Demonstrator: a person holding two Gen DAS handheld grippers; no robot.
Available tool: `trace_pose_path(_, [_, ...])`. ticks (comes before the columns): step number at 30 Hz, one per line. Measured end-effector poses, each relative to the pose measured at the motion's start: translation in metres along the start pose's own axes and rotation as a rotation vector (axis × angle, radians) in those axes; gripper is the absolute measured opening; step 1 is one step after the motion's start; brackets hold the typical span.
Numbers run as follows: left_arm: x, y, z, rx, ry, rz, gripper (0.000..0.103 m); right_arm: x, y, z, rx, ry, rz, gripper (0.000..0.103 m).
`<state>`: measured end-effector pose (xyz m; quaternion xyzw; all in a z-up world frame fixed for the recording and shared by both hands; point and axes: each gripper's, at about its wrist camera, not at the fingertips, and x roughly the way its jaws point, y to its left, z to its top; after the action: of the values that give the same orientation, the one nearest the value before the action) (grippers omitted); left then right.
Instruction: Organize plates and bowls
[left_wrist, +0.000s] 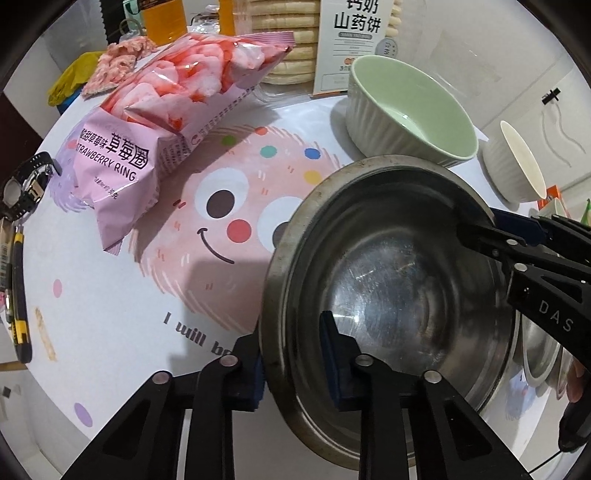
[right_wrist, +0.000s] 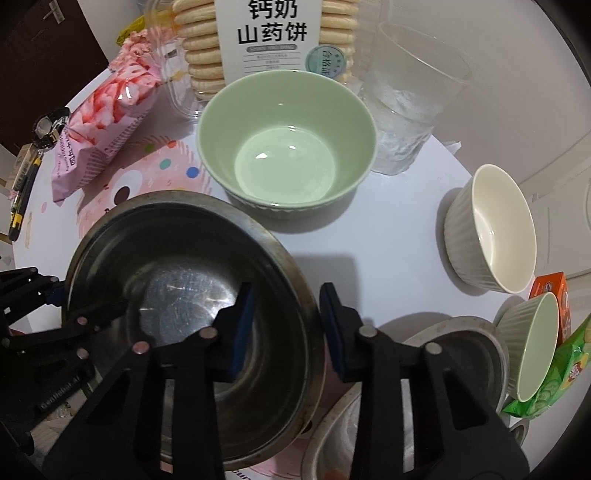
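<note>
A worn steel bowl (left_wrist: 388, 280) (right_wrist: 184, 291) fills the near part of both views, above the pink cartoon mat (left_wrist: 207, 236). My left gripper (left_wrist: 293, 363) straddles its near rim, one blue pad outside and one inside, shut on it. My right gripper (right_wrist: 286, 325) clamps the opposite rim the same way and shows in the left wrist view (left_wrist: 491, 225). My left gripper (right_wrist: 62, 299) also shows in the right wrist view. An empty green bowl (left_wrist: 413, 110) (right_wrist: 286, 144) stands just behind. A white ribbed bowl (left_wrist: 517, 166) (right_wrist: 491, 229) sits to the right.
A small ribbed bowl (right_wrist: 535, 347) and more steel dishes (right_wrist: 461, 343) lie at the near right beside a green snack packet (right_wrist: 554, 380). A pink snack bag (left_wrist: 155, 122), biscuit box (right_wrist: 273, 37) and plastic cup (right_wrist: 410, 96) line the back. A watch (left_wrist: 26, 184) lies far left.
</note>
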<state>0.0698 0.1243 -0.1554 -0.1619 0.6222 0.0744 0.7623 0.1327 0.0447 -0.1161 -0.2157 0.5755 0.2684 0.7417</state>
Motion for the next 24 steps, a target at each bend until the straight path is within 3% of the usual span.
trace_pose_path(3, [-0.002, 0.009, 0.001, -0.008, 0.003, -0.005, 0.018, -0.001, -0.001, -0.001, -0.005, -0.003, -0.022, 0.028])
trace_pose_path(24, [-0.052, 0.036, 0.004, 0.054, -0.033, -0.013, 0.015, -0.036, 0.000, -0.024, 0.076, -0.010, -0.018, 0.023])
